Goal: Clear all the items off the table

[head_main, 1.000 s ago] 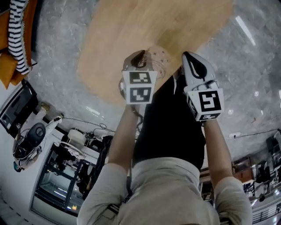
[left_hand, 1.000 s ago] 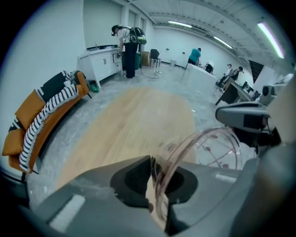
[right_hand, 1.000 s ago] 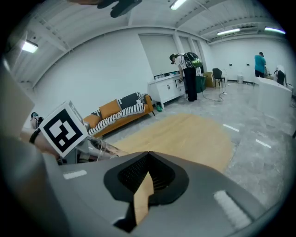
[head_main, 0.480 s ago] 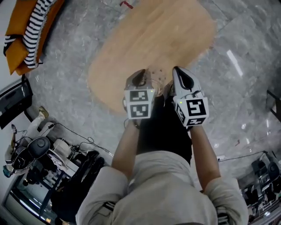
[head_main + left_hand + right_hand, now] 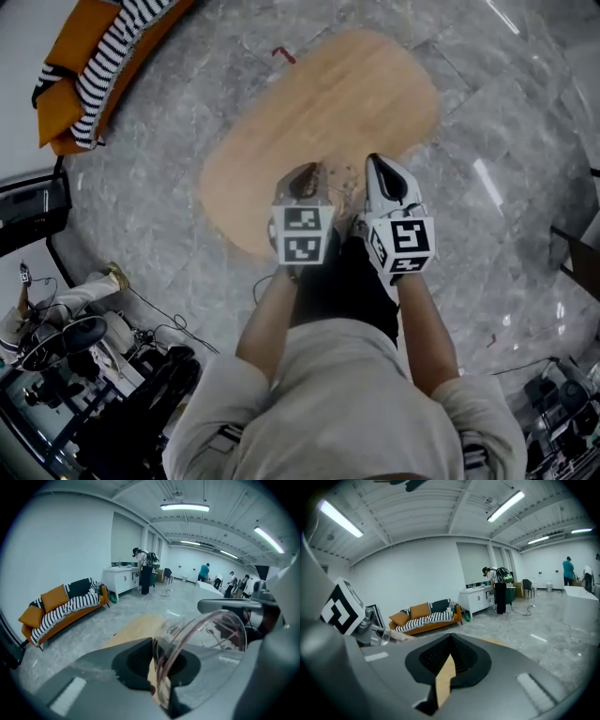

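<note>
The person stands at the near edge of an oval wooden bench (image 5: pixel 319 103), with both arms held forward and low in the head view. The left tool (image 5: pixel 302 175) hangs over that near edge. Its jaws are closed on a clear plastic container (image 5: pixel 206 648) that has reddish markings on its wall. In the left gripper view the container's rim runs up between the two dark pads of the left tool (image 5: pixel 154 665), and its rounded body bulges off to the right of them. From above, the container (image 5: pixel 335 178) shows as a pale, see-through shape just right of the left tool's tip, between the two tools and over the bench's near edge.

The right tool (image 5: pixel 382 169) is held just beside the left one, also at the near edge. In the right gripper view the jaws of the right tool (image 5: pixel 446 667) are drawn almost together. Only a thin slit is left between them, the wood of the bench shows through it, and nothing is gripped.

The bench stands on a grey marble floor (image 5: pixel 506 141). An orange sofa (image 5: pixel 66 66) with a black-and-white striped blanket (image 5: pixel 122 42) sits well beyond the bench's far left end. The left gripper view also shows a white cabinet (image 5: pixel 119 578) by the wall and several people (image 5: pixel 204 571) far across the room.
</note>
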The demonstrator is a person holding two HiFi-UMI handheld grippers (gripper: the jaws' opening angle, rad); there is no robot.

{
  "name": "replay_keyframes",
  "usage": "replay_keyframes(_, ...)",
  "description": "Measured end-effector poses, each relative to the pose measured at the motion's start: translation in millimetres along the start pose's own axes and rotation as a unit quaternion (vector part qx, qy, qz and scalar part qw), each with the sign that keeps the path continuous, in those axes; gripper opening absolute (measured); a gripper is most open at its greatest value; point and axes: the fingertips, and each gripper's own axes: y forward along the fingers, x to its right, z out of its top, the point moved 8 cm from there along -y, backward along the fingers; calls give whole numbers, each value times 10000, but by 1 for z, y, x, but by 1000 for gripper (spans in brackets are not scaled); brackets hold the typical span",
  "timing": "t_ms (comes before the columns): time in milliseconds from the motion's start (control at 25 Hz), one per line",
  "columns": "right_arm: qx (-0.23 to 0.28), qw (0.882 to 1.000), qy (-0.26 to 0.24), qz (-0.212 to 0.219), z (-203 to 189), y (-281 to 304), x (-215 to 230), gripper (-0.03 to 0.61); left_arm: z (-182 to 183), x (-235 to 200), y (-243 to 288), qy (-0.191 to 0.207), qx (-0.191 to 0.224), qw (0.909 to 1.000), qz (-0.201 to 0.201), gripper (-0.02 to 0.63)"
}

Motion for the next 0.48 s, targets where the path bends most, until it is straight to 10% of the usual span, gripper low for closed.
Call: replay_keyframes(480,1112,9932,-357,-35,76,-55,-24,6,56,6,-88,-291,1151,9915,534,44)
